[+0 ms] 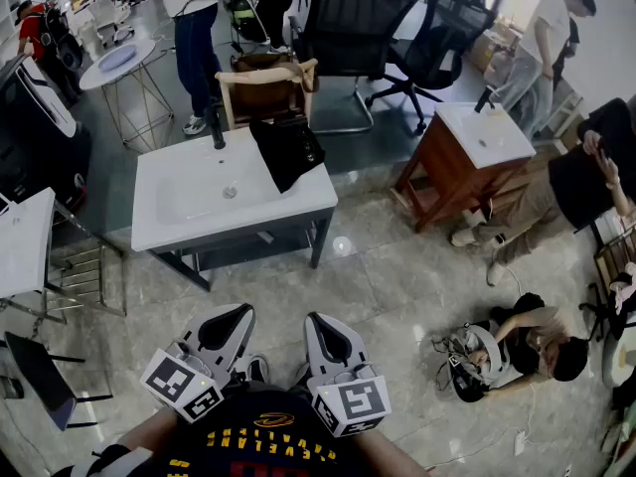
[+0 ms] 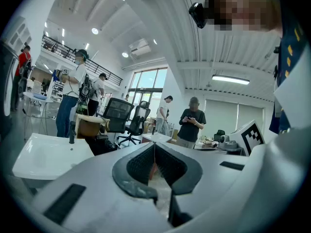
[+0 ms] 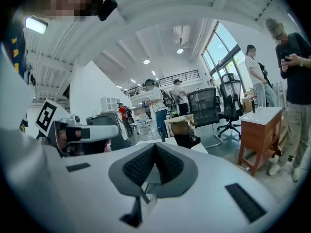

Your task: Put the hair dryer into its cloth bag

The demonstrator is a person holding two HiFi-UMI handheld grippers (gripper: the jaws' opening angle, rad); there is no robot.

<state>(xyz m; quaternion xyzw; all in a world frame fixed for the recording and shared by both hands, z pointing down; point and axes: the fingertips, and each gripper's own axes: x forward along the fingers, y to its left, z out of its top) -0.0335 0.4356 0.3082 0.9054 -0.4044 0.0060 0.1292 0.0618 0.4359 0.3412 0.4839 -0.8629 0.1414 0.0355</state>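
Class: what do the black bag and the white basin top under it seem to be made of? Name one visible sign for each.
Black bag: probably soft cloth, matte; it lies slumped and shows no shine.
White basin top: likely glazed ceramic or similar, smooth and slightly glossy; it looks moulded in one piece with a sunken bowl.

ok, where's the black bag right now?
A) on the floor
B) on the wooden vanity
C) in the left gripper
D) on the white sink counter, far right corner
D: in the head view the black bag lies on the far right corner of the white sink counter.
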